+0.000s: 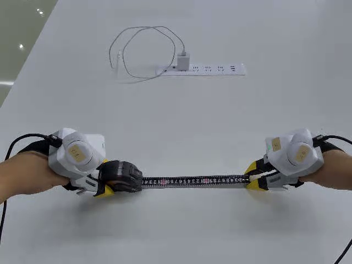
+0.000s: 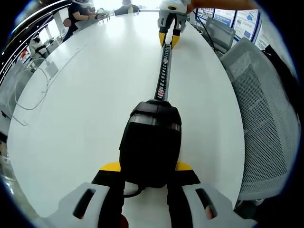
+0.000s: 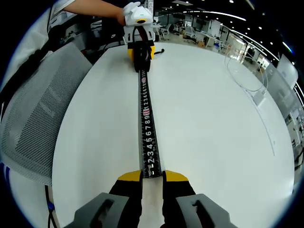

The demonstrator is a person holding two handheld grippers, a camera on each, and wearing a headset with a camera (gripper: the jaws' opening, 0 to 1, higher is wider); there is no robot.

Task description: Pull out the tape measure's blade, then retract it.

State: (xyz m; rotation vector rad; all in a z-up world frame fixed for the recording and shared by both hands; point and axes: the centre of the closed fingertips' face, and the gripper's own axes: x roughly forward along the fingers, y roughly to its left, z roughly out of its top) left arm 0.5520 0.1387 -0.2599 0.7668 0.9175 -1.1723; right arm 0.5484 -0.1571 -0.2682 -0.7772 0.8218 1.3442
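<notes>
1. We list the left gripper (image 1: 107,179). Its fingers (image 2: 111,167) are closed on the black tape measure case (image 1: 122,176), one yellow tip on each side of the case's rear. The case sits low at the white worktop (image 1: 220,126); we cannot tell whether it touches.

2. We list the blade (image 1: 192,180). It is drawn out of the case mouth and runs straight from ahead of the left fingers to between the right fingers, numerals facing up.

3. We list the right gripper (image 1: 253,177). Its fingers (image 3: 175,176) are narrow and pinch the blade's free end, with the lowest numbers just ahead of the tips.

4. Well beyond both sets of fingers we list a power strip (image 1: 209,69) and a looping white cable (image 1: 137,49).

5. Progress: we judge the pull-out done or nearly so, since a good span of blade lies between the two grippers. The retraction is left. It calls for the right fingers to bring the tip back toward the case, or to release it.
</notes>
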